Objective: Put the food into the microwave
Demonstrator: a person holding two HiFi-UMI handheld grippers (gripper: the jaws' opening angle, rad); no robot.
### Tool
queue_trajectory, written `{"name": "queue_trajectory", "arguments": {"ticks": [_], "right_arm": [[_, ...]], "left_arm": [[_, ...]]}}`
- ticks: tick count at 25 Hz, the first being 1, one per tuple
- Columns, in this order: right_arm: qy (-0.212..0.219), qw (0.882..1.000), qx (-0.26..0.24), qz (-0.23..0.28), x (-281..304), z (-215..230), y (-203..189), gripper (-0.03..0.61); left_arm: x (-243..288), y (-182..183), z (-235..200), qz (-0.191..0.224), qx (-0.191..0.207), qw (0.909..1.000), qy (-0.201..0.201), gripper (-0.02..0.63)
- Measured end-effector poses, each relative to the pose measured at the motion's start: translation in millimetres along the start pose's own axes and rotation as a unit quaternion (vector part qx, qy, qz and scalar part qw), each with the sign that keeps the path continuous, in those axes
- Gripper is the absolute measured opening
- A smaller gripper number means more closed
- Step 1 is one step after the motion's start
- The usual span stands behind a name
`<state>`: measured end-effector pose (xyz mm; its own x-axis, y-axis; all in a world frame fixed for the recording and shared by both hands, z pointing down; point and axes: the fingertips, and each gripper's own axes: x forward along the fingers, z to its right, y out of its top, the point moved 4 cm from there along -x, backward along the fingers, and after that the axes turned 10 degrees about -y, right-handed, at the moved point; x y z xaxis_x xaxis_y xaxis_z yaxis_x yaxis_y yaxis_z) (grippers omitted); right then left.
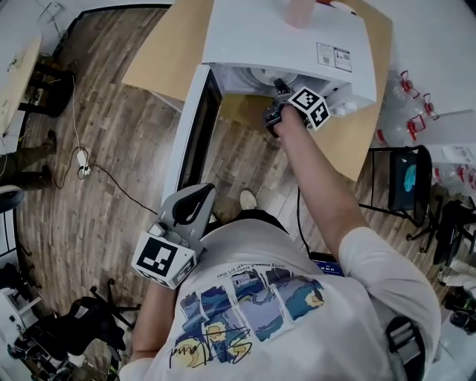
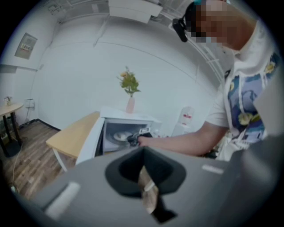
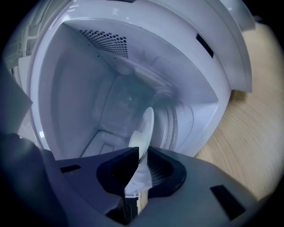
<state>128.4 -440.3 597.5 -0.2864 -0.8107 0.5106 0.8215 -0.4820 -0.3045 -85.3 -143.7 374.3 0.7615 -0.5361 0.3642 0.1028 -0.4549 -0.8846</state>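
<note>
The white microwave (image 1: pixel 297 41) stands on a wooden table (image 1: pixel 160 56) with its door (image 1: pixel 195 126) swung open toward me. My right gripper (image 1: pixel 277 88) reaches into the cavity. In the right gripper view a white plate (image 3: pixel 144 126) shows edge-on, its rim between the slightly parted jaws of the right gripper (image 3: pixel 141 154); the pads do not clearly press on it. What lies on the plate is hidden. From the left gripper view the plate (image 2: pixel 120 136) rests inside the microwave (image 2: pixel 128 126). My left gripper (image 1: pixel 195 201) hangs low by my body, shut and empty.
A pink vase (image 1: pixel 300 11) with flowers (image 2: pixel 128 82) stands on top of the microwave. A black chair (image 1: pixel 405 182) is to the right, a cable and plug (image 1: pixel 83 162) lie on the wooden floor at left. A water dispenser (image 2: pixel 187 119) stands behind.
</note>
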Motion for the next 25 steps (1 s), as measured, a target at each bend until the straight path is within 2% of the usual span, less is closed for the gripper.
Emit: {"name": "queue_trajectory", "arguments": {"ticks": [3,7,12,16,21,25], "right_arm": [[-0.01,0.998,-0.063,-0.004,-1.6,-3.9,-1.2,0.064],[-0.026,0.989,-0.143,-0.009,-3.7,-7.6,-1.8,0.1],[-0.053,0.977,-0.205,-0.023,-8.2,-7.2,-5.0,0.123],[-0.08,0.961,-0.26,-0.041,-11.6,-8.2,-7.5,0.16],[-0.1,0.956,-0.27,-0.063,-16.0,-4.7,-9.3,0.164],[-0.105,0.957,-0.261,-0.067,-17.2,0.8,-9.4,0.166]], "left_arm": [[1.1,-0.2,1.1,0.0,-0.005,1.0,-0.004,0.008],[4.3,-1.2,1.7,-0.002,-0.007,0.9999,-0.009,0.008],[7.5,-1.1,1.8,-0.002,-0.01,0.9998,-0.014,0.008],[7.8,-1.6,2.7,-0.001,-0.012,0.9998,-0.015,0.008],[10.7,-1.1,7.1,-0.007,-0.003,0.9997,-0.021,0.008],[10.7,-2.8,9.7,-0.01,-0.005,0.9997,-0.022,0.008]]}}
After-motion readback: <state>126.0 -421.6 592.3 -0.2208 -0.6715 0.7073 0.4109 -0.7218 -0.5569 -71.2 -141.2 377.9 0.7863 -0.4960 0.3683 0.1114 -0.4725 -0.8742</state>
